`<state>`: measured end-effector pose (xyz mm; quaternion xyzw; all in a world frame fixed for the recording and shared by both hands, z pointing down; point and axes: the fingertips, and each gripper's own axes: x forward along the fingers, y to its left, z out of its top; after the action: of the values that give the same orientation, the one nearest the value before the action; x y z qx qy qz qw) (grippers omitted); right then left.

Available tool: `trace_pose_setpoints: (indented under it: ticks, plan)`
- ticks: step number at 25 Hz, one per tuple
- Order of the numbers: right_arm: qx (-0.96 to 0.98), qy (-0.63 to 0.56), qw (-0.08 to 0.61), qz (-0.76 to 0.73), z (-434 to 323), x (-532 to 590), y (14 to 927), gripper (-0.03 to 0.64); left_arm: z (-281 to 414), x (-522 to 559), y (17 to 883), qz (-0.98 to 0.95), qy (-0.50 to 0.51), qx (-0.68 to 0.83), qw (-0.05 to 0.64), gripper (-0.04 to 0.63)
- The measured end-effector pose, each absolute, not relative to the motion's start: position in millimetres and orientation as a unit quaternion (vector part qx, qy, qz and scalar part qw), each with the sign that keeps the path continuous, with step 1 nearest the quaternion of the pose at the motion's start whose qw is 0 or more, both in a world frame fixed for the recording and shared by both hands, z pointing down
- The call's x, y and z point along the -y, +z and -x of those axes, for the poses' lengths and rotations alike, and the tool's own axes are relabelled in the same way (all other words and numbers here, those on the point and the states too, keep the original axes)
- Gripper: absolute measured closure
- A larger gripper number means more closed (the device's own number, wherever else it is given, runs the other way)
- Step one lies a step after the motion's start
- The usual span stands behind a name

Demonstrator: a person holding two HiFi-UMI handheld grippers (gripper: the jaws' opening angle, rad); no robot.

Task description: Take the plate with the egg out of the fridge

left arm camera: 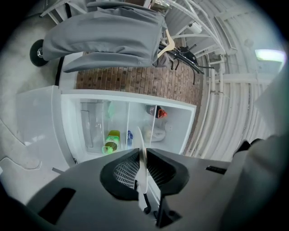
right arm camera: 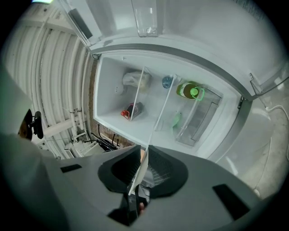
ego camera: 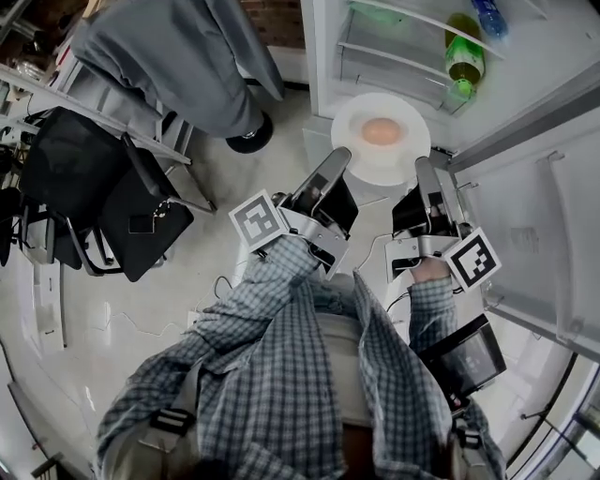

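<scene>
A white plate (ego camera: 359,142) with a pale orange egg (ego camera: 380,131) on it is held out in front of the open fridge (ego camera: 403,37), below its shelves. My left gripper (ego camera: 336,171) is shut on the plate's left rim and my right gripper (ego camera: 425,174) is shut on its right rim. In the left gripper view the plate (left arm camera: 142,167) shows edge-on, pinched between the jaws. The right gripper view shows the plate (right arm camera: 139,173) edge-on in the same way.
A green bottle (ego camera: 463,58) and a blue-capped bottle (ego camera: 489,17) stand in the fridge. The open fridge door (ego camera: 544,234) is at the right. A person in grey (ego camera: 187,56) stands at the upper left, next to a black chair (ego camera: 103,192). Cables lie on the floor.
</scene>
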<state>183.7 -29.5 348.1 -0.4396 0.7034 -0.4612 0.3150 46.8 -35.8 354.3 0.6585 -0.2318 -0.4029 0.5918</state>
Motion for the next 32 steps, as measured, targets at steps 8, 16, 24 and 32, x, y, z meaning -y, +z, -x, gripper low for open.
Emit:
trace_pose_setpoints:
  ticks: [8, 16, 24, 32]
  plan:
    - [-0.716, -0.479, 0.301, 0.409, -152, 10, 347, 0.558, -15, 7, 351, -0.65, -0.419, 0.261, 0.578, 0.541]
    - [-0.717, -0.487, 0.285, 0.408, -135, 8, 352, 0.558, 2, 3, 352, -0.654, -0.416, 0.267, 0.573, 0.541]
    - [-0.716, -0.48, 0.292, 0.413, -109, 6, 350, 0.558, 27, 1, 351, -0.654, -0.409, 0.258, 0.581, 0.541]
    - [-0.716, -0.48, 0.297, 0.412, -96, 7, 349, 0.558, 40, 4, 349, -0.66, -0.411, 0.259, 0.574, 0.541]
